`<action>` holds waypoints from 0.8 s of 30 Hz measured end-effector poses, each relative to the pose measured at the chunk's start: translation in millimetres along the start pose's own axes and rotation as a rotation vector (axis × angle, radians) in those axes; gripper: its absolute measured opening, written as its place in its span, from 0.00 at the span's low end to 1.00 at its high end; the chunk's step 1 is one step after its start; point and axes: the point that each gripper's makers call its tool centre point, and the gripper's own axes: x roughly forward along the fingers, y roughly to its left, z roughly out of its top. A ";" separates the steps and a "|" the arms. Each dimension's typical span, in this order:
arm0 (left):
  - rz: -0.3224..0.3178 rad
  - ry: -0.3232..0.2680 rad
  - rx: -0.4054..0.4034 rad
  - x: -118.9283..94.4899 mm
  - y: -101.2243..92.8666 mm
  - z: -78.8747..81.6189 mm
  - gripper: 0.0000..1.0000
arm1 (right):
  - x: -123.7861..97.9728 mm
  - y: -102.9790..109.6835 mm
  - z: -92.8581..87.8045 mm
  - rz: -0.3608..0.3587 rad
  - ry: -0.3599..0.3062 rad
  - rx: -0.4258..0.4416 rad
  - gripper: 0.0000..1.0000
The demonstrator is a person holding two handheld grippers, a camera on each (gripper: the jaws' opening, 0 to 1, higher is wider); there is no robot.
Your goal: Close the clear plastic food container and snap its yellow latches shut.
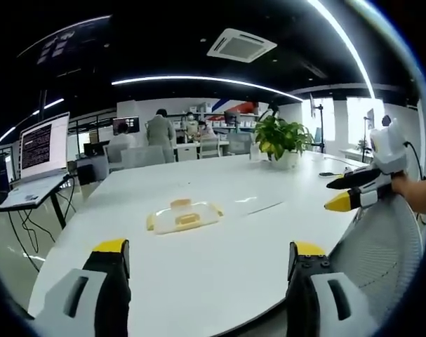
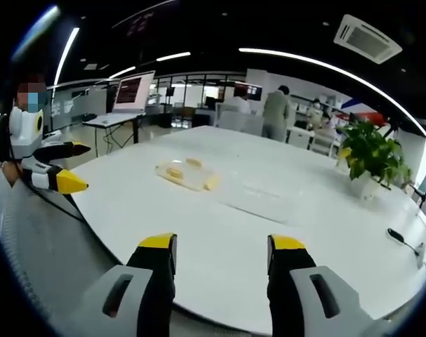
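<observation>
Both the left gripper (image 1: pixel 207 258) and right gripper (image 2: pixel 222 253) hang spread, well short of the clear container (image 1: pixel 183 215) on the white table (image 1: pixel 220 281); approach squarely, lid first, then yellow latches (image 1: pixel 187 219)

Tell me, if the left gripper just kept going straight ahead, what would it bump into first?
Probably the white table: its near edge lies just beyond the left gripper. Skimming above the tabletop, it would next reach the clear food container with yellow latches, slightly left of centre. Depth is hard to judge here.
</observation>
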 end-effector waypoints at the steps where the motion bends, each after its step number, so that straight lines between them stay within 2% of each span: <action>1: -0.006 -0.008 -0.003 0.2 -1.1 1.6 0.92 | 0.0 -0.1 0.4 0.000 -0.002 0.000 0.51; 5: -0.010 0.020 -0.007 1.6 -0.9 -2.6 0.95 | 0.8 -2.2 -0.6 -0.007 0.010 -0.001 0.56; 15: 0.004 0.022 -0.018 1.5 7.7 -2.9 0.93 | 0.2 -3.2 1.4 -0.005 0.003 0.000 0.57; 17: -0.010 0.031 -0.027 0.9 4.2 -3.4 0.93 | -0.2 -3.1 2.3 -0.002 -0.002 0.003 0.58; 20: -0.010 0.028 -0.013 0.8 2.7 -0.9 0.94 | 0.7 -2.8 1.0 0.003 0.009 0.000 0.63; 24: -0.001 0.038 -0.025 0.1 9.5 3.0 0.94 | -1.2 -3.2 6.5 0.003 -0.017 -0.002 0.65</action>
